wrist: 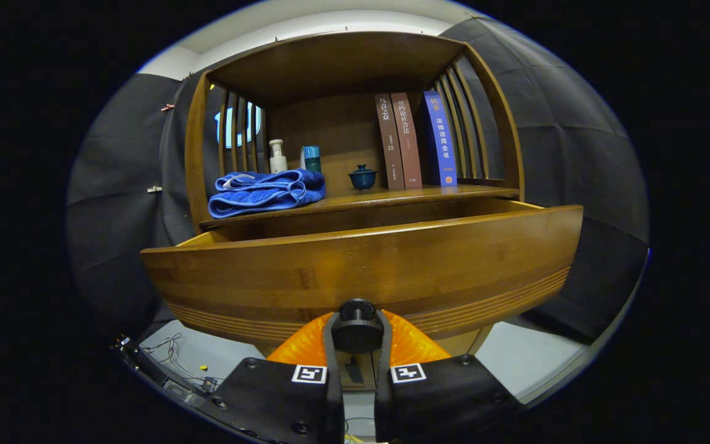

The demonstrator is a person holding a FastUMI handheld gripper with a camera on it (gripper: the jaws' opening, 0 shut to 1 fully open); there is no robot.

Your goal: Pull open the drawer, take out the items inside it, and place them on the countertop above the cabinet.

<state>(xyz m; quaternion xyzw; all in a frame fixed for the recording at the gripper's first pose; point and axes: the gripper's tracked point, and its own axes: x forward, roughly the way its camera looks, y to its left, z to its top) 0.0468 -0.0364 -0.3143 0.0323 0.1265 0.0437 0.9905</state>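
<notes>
One step done: drawer (361, 271) out; gripper (357, 336) fingers clamp knob (357, 327) at 6 o'clock; contents hidden, nothing on countertop (429, 194) yet.

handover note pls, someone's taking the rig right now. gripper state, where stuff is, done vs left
Gripper: jaws shut on the drawer knob, one finger on each side.
Drawer: pulled out from under the countertop; its inside is hidden behind the front panel from here, so contents unconfirmed.
Countertop: holds a folded blue towel, pump bottle, teal can, lidded teacup and three books.
Done: drawer open.
Left: release the knob, lift to look inside, move whatever is there up to the countertop.
</notes>
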